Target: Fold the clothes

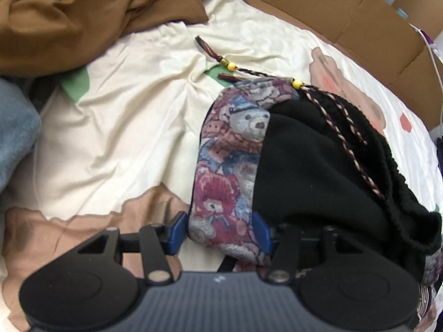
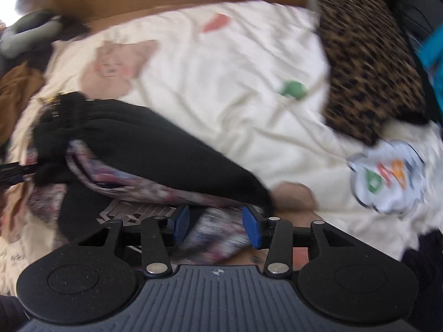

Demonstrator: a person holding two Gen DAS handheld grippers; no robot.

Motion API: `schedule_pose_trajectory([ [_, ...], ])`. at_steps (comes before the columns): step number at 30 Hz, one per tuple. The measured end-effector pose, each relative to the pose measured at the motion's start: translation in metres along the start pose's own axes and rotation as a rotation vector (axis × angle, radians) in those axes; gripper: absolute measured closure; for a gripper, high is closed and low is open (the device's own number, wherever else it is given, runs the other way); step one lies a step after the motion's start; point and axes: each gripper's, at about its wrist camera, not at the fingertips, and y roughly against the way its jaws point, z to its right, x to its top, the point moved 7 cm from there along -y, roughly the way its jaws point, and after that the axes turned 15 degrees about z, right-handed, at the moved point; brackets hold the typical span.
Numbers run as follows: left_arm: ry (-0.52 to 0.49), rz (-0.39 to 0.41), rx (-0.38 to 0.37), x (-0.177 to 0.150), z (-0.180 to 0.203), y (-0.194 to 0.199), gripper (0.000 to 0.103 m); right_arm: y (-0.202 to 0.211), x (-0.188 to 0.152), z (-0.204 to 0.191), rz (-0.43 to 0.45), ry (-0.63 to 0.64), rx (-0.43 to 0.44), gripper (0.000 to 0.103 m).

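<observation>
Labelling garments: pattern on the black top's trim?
Teddy-bear tapestry trim, pink and blue; clearest in left wrist view.

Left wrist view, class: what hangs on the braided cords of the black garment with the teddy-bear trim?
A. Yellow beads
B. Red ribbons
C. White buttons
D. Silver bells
A: round yellow beads are threaded on the braided cords lying across the black garment, near its teddy-bear trim.
</observation>
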Motion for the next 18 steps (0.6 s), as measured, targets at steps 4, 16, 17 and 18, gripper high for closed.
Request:
schedule_pose_trajectory([
  [4, 0.03, -0.004, -0.063, -0.003, 0.0, 0.001, 0.091, -0.006, 0.011, -0.037, 0.021, 0.047, 0.078, 0.053],
  [16, 0.002, -0.006, -0.127, -0.011, -0.016, 0.036, 0.093, -0.047, 0.026, -0.123, 0.02, 0.256, 0.251, 0.053],
  [17, 0.003, -0.009, -0.135, -0.012, -0.017, 0.04, 0.093, -0.051, 0.026, -0.128, 0.013, 0.287, 0.261, 0.054],
  [18, 0.004, -0.012, -0.143, -0.014, -0.019, 0.044, 0.092, -0.053, 0.026, -0.13, 0.007, 0.314, 0.265, 0.054],
])
